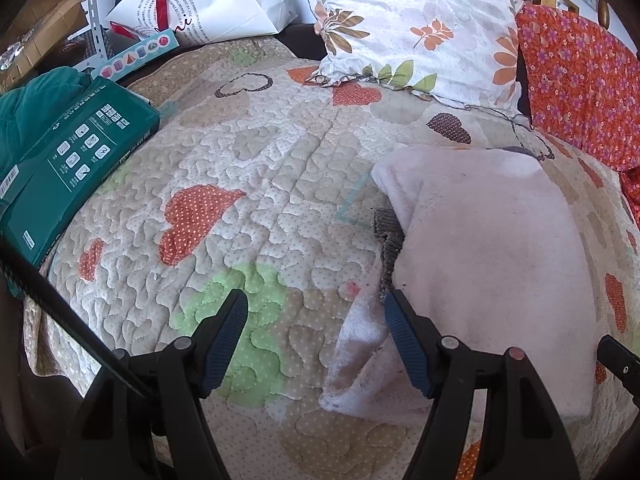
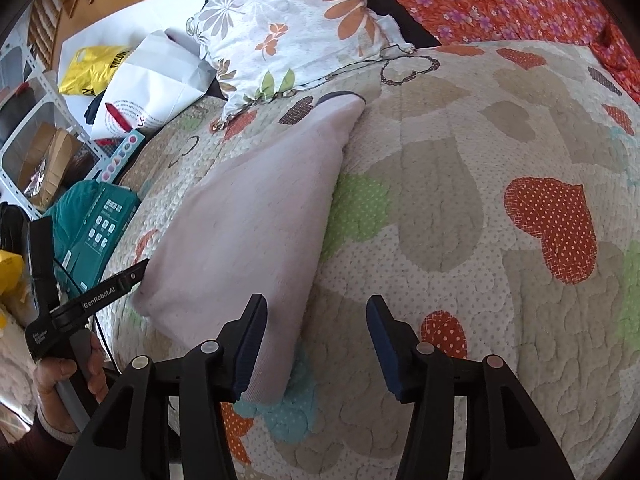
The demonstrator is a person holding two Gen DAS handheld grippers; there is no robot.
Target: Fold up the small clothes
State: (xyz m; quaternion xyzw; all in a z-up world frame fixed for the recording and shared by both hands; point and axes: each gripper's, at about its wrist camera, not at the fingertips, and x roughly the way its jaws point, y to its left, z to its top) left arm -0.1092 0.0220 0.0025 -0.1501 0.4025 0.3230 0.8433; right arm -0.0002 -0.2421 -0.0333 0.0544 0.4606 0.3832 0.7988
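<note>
1. The bed is covered by a quilt (image 1: 248, 184) with orange, green and beige hearts.
2. A floral pillow (image 1: 416, 28) lies at the far end, with an orange flowered cloth (image 1: 580, 84) to its right.
3. The pale pink garment (image 1: 488, 264) lies folded on the quilt, near the middle, with a grey ribbed piece showing under its left edge.
4. A green box (image 1: 76, 160) sits at the quilt's far left edge, a white paper bag (image 1: 216, 4) beyond it.
5. The left claw (image 1: 316, 304) stands spread over the quilt; its right finger is at the garment's near-left edge, pinching nothing.
6. The right claw (image 2: 316, 312) is spread, with nothing between its fingers; its left finger overlaps the garment's near corner.
</note>
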